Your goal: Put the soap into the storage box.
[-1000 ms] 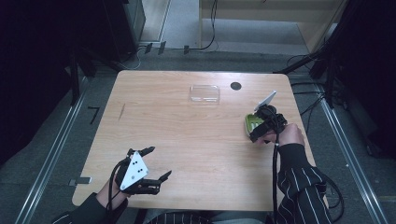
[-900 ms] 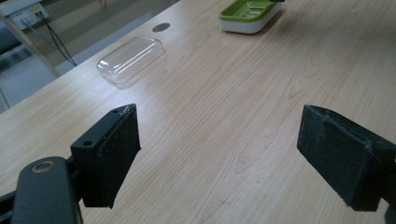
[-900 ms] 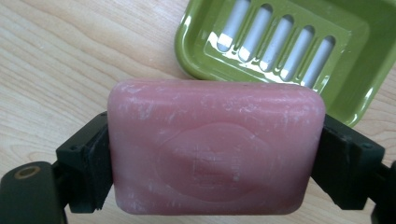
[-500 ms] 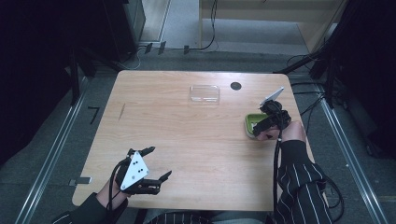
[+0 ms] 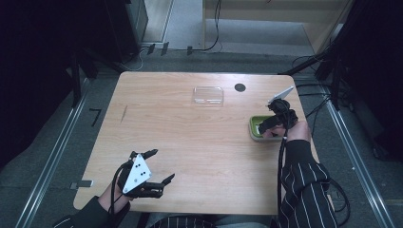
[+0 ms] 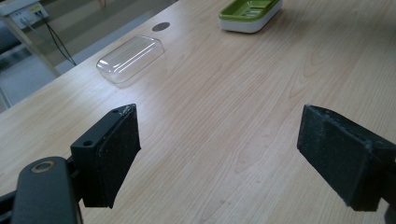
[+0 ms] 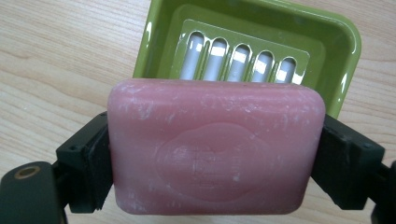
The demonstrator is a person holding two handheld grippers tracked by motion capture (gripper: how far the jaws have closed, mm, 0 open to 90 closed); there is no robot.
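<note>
At the right edge of the counter (image 5: 190,142), we hold the right gripper (image 5: 271,124) over the green soap dish (image 5: 255,131), with its jaws clamped on a pink bar of soap (image 7: 215,147). From the right gripper view, the jaws press the bar's two short ends, one pad on each side, and the bar lies flat between them, its stamped face toward the camera. The bar sits over the dish's near rim; beyond it we see the slotted white insert (image 7: 238,60) in the dish's floor. Whether the soap touches the dish we cannot tell, since the bar hides the rim beneath it and the high view is too small there. The dish itself rests on the wood close to the counter's right edge.

Our left gripper (image 5: 157,166) is near the counter's front left corner, well apart from the dish. Its jaws stand wide open with nothing between them; the left gripper view shows only bare wood grain in the gap. That same view looks across the counter to a clear plastic lid (image 6: 130,58) lying dome-up, and farther off the green dish with its white base. On the high view the clear lid (image 5: 208,94) lies toward the far edge, about midway across, with a small dark round hole (image 5: 240,87) in the counter just to its right. A striped sleeve (image 5: 304,190) covers the right forearm.
</note>
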